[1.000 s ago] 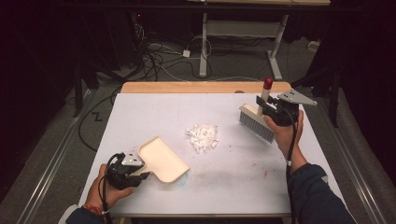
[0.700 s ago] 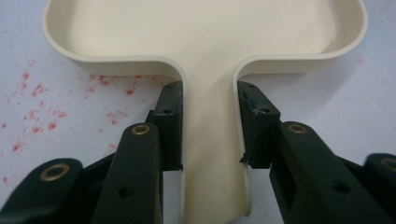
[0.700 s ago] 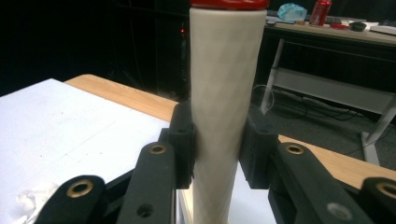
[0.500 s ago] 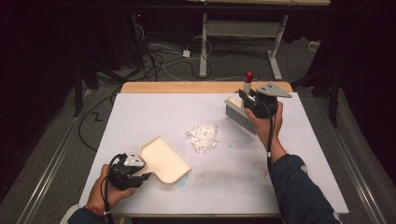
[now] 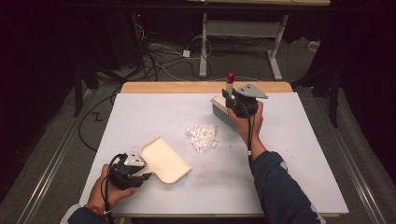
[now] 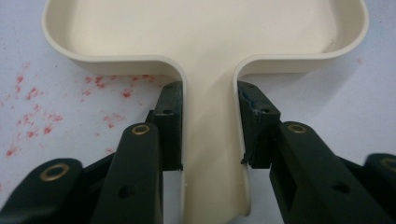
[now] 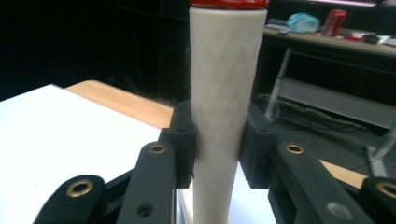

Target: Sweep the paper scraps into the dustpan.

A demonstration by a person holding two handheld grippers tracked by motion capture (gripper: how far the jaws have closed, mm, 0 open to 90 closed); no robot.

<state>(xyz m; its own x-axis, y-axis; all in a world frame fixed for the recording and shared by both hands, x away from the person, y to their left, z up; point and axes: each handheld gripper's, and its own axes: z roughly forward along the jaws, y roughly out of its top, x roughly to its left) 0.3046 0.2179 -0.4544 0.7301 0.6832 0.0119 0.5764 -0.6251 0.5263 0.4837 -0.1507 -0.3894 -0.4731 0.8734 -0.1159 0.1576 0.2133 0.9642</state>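
Note:
A cream dustpan (image 5: 163,159) lies flat on the white table (image 5: 289,154) at the front left, mouth toward a small pile of white scraps (image 5: 203,136) at the centre. My left gripper (image 5: 140,173) is shut on the dustpan handle (image 6: 212,140), one pad on each side. My right gripper (image 5: 229,99) is shut on the handle of a brush (image 5: 223,112), a cream shaft (image 7: 227,102) with a red cap (image 5: 229,77). The brush's grey bristles hang just behind and right of the scraps.
Red specks (image 6: 32,112) mark the table beside the dustpan. A bare wooden strip (image 5: 177,87) runs along the table's far edge. Beyond it are cables (image 5: 154,51) on the floor and the legs of a white frame (image 5: 240,32).
The right gripper has carried the brush leftward and slightly toward the scrap pile. The left gripper and the dustpan have stayed where they were.

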